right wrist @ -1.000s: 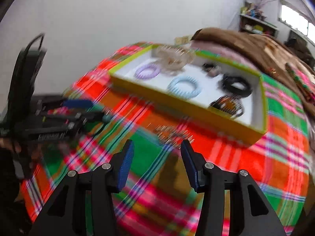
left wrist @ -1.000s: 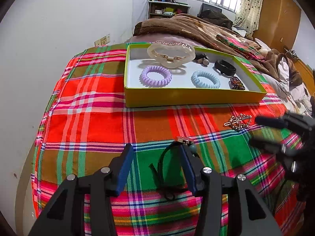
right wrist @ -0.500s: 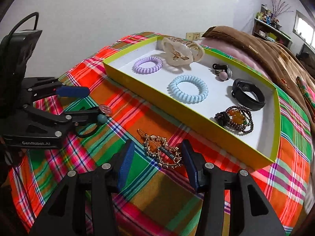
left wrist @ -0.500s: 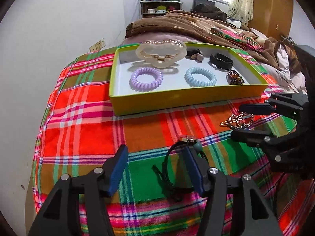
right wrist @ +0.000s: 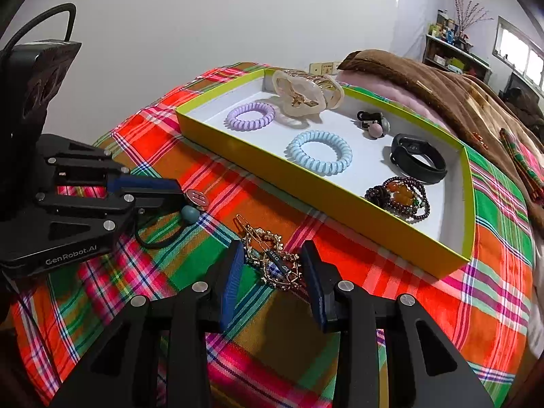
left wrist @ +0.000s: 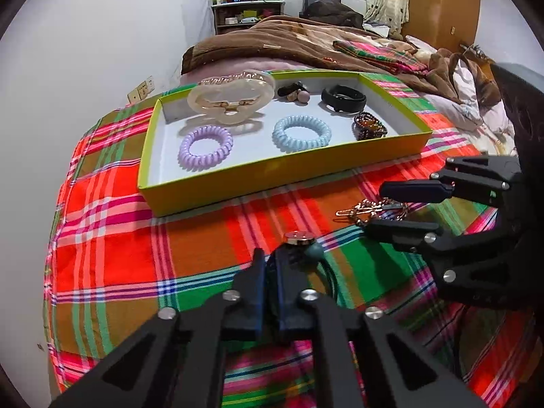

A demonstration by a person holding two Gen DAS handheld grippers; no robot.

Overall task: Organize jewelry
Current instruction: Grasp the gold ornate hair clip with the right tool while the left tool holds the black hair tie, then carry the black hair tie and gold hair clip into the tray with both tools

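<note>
Tray point(right wrist: 316, 188) w/ hair ties point(right wrist: 319, 149) behind; hairpin point(right wrist: 272, 258) & corded charm point(right wrist: 197, 197) on cloth point(right wrist: 391, 306) in front.

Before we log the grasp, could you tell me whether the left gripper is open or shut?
Shut: the left gripper has its blue pads nearly together, pinching the black cord bracelet, whose round charm pokes out past the fingertips.

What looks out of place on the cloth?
Two pieces sit outside the yellow tray: a gold hair clip between the open right tongs, and a black cord bracelet pinched in the left tongs.
</note>
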